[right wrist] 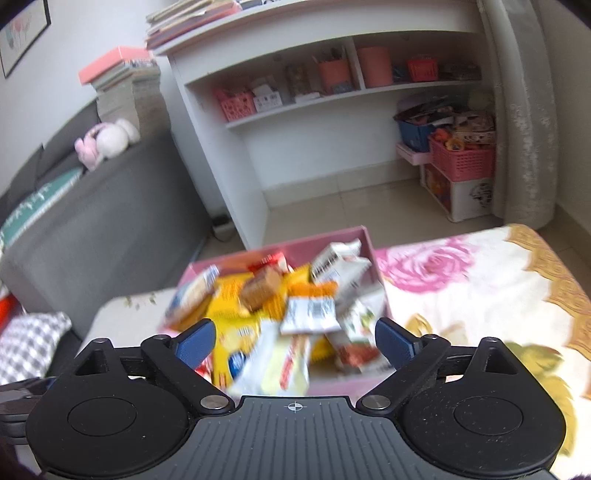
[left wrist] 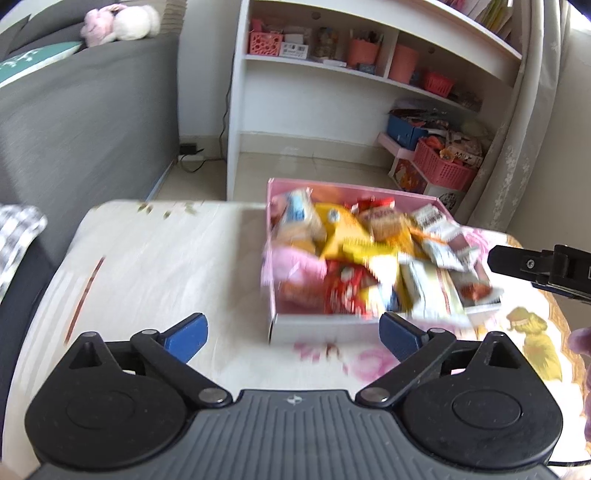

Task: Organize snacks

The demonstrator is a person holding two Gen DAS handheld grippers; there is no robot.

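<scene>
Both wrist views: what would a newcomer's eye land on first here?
The pink box heaped with bright snack packets, yellow, red and white, sits at the far edge of the flowered tablecloth. Both tools, left and right, hang wide open in front of it, holding nothing. Behind stands a white shelf unit dotted with pink baskets and pots.

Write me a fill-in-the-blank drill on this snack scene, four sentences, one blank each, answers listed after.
1. The snack packets are piled inside a ____ box.
2. The box sits on a table covered by a cloth printed with ____.
3. The left gripper has its jaws ____, with nothing between them.
4. On top of the grey sofa lies a pink and white ____ toy.

Missing words: pink; flowers; open; plush
</scene>
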